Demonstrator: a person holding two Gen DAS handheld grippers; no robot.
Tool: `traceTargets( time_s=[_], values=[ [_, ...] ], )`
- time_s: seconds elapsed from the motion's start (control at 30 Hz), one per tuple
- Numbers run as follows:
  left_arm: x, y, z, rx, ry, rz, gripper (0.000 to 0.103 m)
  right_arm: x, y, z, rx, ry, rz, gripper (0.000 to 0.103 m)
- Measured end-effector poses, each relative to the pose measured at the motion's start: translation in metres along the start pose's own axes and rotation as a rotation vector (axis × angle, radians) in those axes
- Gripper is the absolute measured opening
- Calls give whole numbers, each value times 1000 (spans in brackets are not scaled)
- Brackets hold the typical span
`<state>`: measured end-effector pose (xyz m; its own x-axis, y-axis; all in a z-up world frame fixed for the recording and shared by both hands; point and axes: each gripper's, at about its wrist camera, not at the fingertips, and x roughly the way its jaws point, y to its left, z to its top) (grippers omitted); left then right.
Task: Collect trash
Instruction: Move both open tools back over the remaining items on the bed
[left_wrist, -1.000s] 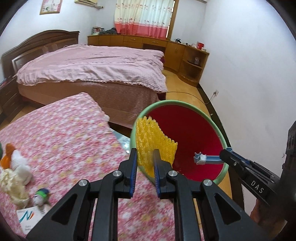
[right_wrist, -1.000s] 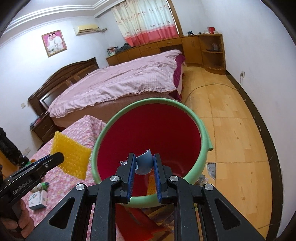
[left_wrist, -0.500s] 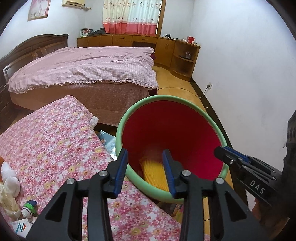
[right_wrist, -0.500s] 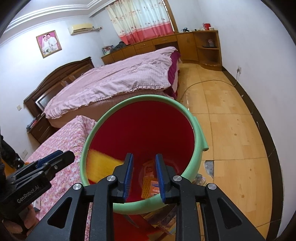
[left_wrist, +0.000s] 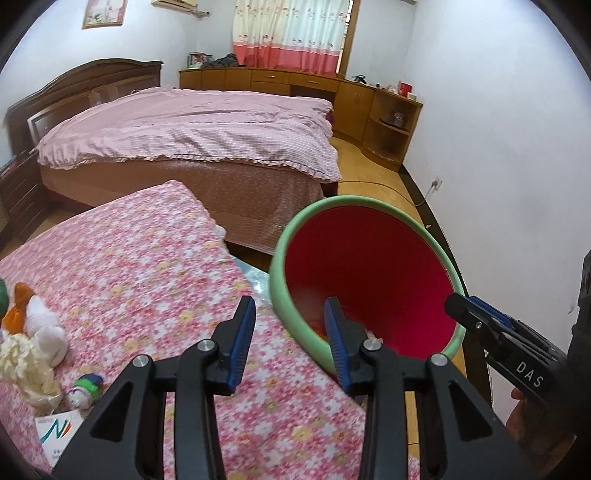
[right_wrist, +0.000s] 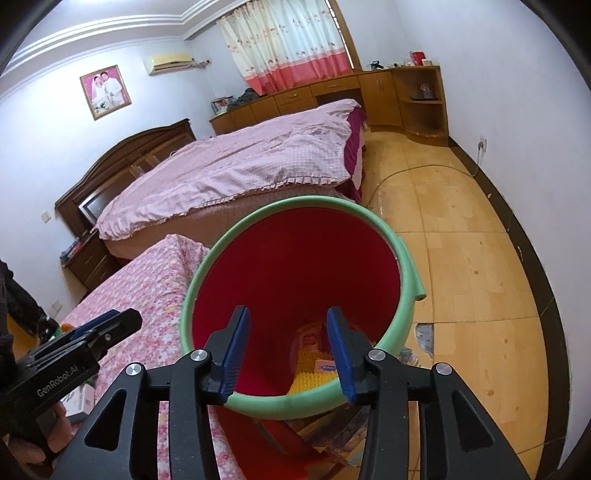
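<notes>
**Two grippers over one red bucket, both empty**

Item 1. One red bucket (right_wrist: 295, 266) with a green foam rim, standing on the wooden floor (right_wrist: 472, 258) just beside the edge of the flowered pink cloth (left_wrist: 147, 280). On its bottom lie a yellow bubble sheet (right_wrist: 314, 382), a small card on top of it and a red-and-white packet toward 12 o'clock of that; a further scrap cannot be made out. In the left wrist view the bucket sits at 3 o'clock of the cloth.

Item 2. Right gripper (right_wrist: 288, 350), pointing down into the bucket mouth from the near rim. Blue pads apart and widening at this moment; nothing between them but the view of the bucket floor.

Item 3. Left gripper (left_wrist: 290, 341), above the cloth edge at the bucket's 9 o'clock side, its right finger over the rim. Pads spread, nothing held.

Item 4. Trash not yet collected, on the cloth at 8 o'clock of the left gripper: an orange and white wad (left_wrist: 33, 314), a cream crumpled paper (left_wrist: 26, 365), a small blue and green wrapper (left_wrist: 86, 387), a white box with a coloured logo (left_wrist: 55, 437).

Item 5. Surroundings: a bed with a pink checked quilt (left_wrist: 192, 129) at 12 o'clock of the bucket, wooden cabinets (left_wrist: 295, 85) along the far wall under pink curtains (left_wrist: 291, 33), a framed picture (right_wrist: 106, 91) and an air conditioner (right_wrist: 170, 62) high on the wall.
</notes>
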<state>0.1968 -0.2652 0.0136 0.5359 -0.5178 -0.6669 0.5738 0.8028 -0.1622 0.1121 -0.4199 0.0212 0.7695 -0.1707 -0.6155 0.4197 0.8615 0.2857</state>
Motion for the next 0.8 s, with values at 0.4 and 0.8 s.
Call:
traceTargets(
  time_s=[0.4, 0.8],
  values=[
    [-34, 49, -15, -121, -18, 93, 39, -6, 38, -9, -73, 13, 47, 51],
    [-65, 114, -33, -246, -46, 212, 39, 0, 80, -26, -116, 62, 108, 60]
  ],
)
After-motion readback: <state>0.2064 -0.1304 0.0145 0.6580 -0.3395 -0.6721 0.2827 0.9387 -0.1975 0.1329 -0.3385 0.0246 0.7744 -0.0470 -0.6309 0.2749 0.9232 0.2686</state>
